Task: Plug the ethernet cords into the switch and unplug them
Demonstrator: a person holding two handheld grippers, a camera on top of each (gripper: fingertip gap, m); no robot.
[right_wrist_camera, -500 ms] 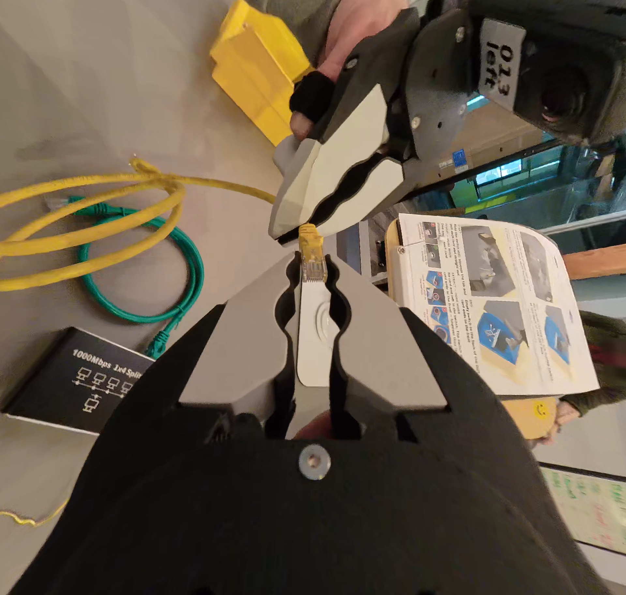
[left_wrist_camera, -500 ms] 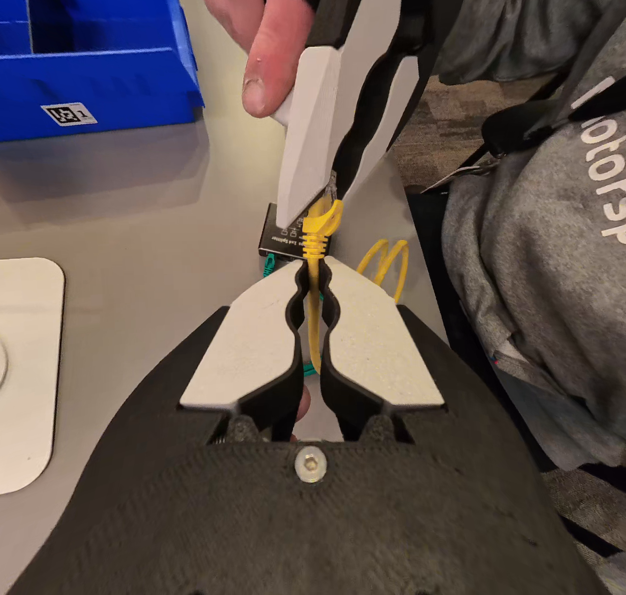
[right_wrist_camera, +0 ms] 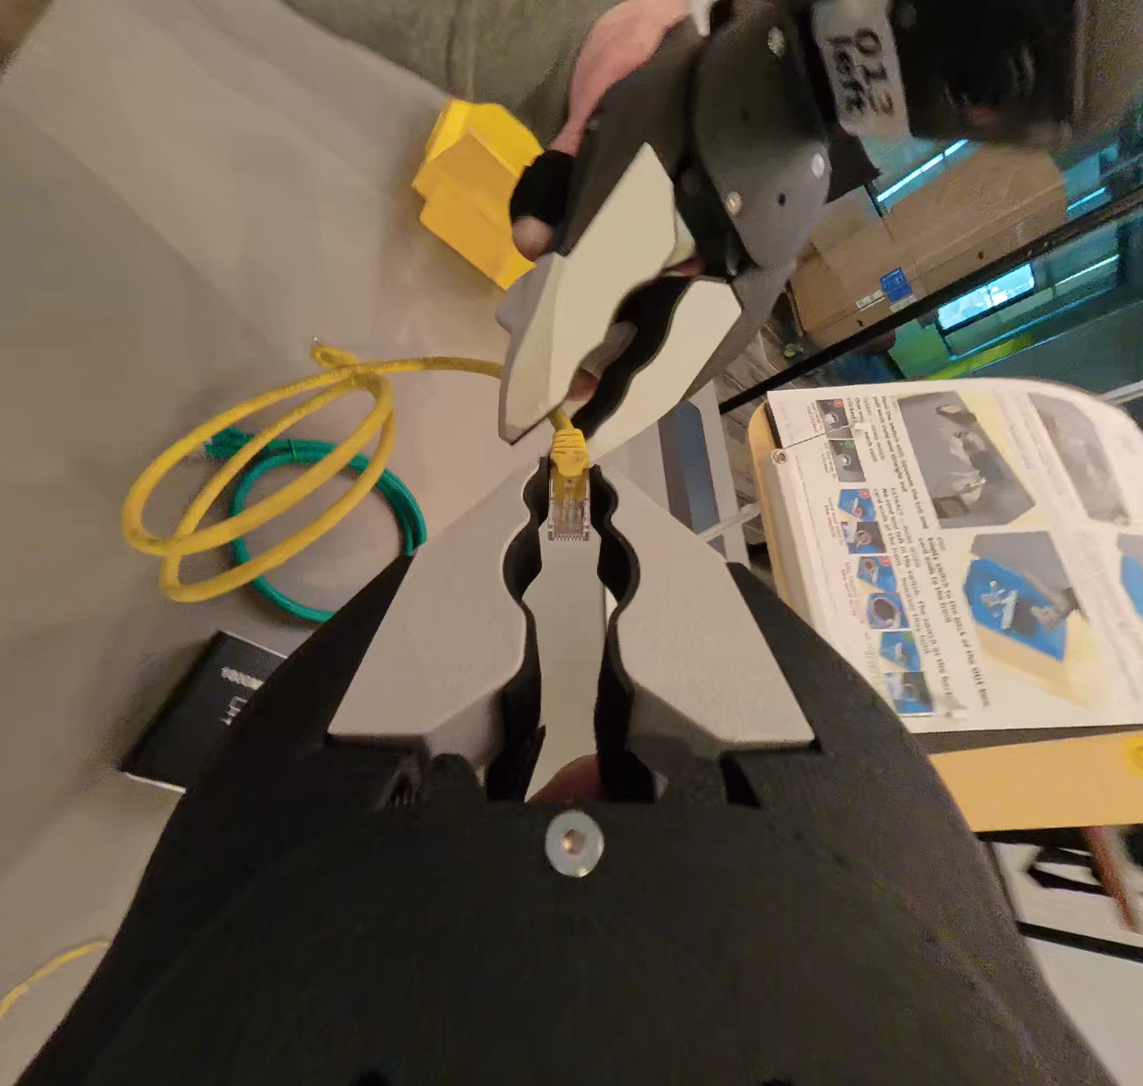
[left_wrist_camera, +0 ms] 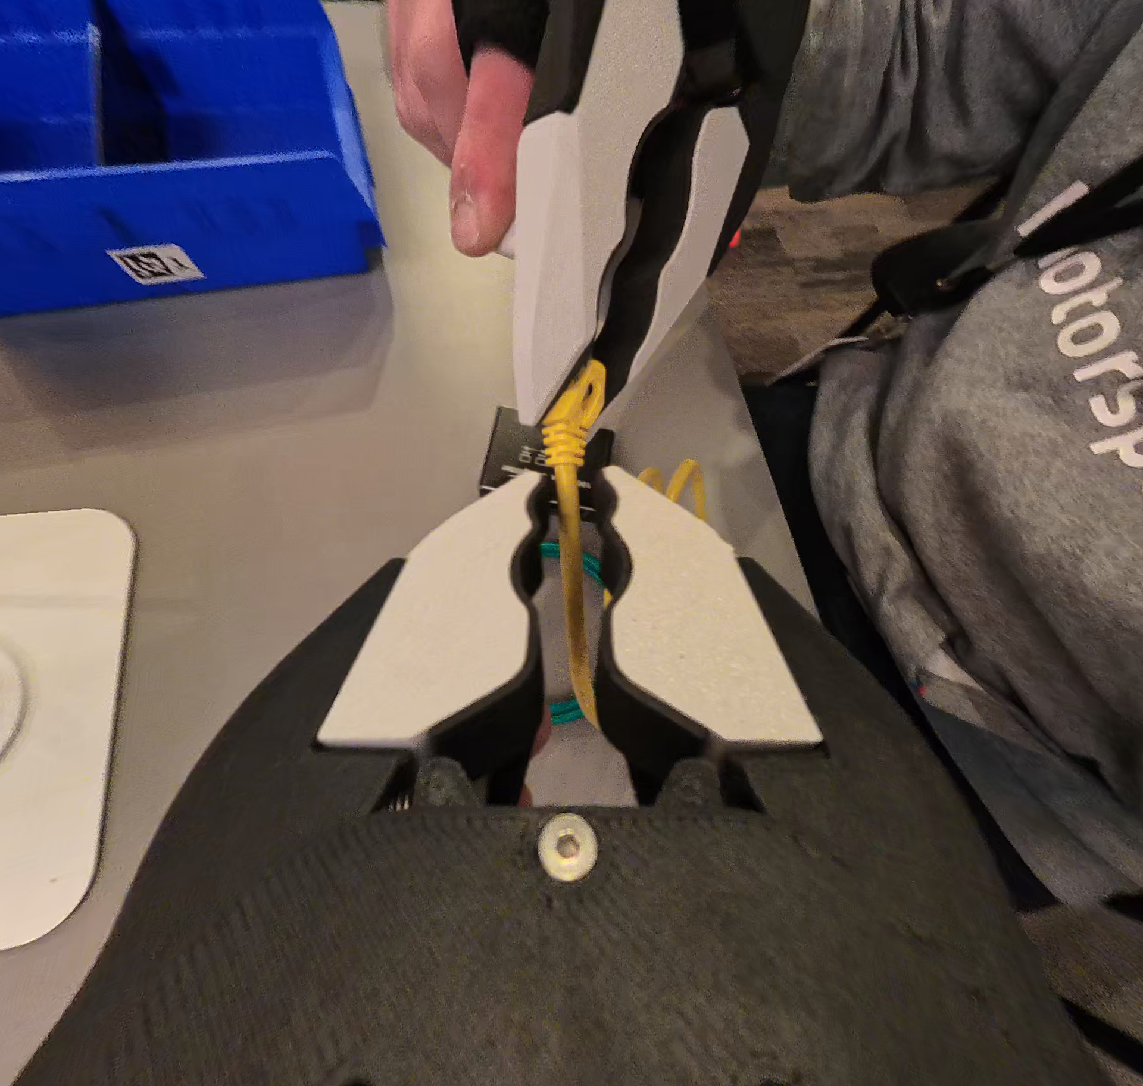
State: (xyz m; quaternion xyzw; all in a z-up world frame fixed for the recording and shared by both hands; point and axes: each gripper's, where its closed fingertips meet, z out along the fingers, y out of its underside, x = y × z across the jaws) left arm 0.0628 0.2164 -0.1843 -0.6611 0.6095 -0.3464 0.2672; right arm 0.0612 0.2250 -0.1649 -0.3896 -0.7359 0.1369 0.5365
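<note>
Two hand-held grippers meet tip to tip over the grey table (left_wrist_camera: 247, 438), and between them they block most of the scene. The switch (right_wrist_camera: 204, 704), a black box lying flat on the table, is half covered by the right hand-held gripper (right_wrist_camera: 569, 481)'s body in the right wrist view. In the left wrist view only a sliver of it shows behind the plug boot. Its ports can't be seen in either view.

The right hand-held gripper is pinching the clear plug (right_wrist_camera: 568, 506) of the yellow ethernet cord (right_wrist_camera: 260, 499), held in the air above the table and not in the switch.

The left hand-held gripper (left_wrist_camera: 572, 487) is slightly spread. The yellow cord runs through the gap, apparently touching neither finger.

The rest of the yellow cord lies coiled on the table, overlapping the green ethernet cord (right_wrist_camera: 396, 499). One green end is visible beside the coil. The other end runs toward the switch, but whether it is plugged in can't be told.

Motion blur softens both views.

- A blue bin (left_wrist_camera: 185, 215) is cut off at the top left.
- A white pad (left_wrist_camera: 55, 685) is cut off at the left edge.
- A yellow bin (right_wrist_camera: 476, 190) sits partly behind the left hand-held gripper.
- A printed instruction sheet (right_wrist_camera: 928, 536) lies on a separate wooden surface to the right.
- A person's grey sweatshirt (left_wrist_camera: 989, 499) fills the right side.
- A bare hand (left_wrist_camera: 445, 97) with a black finger strap grips the right hand-held gripper.
</note>
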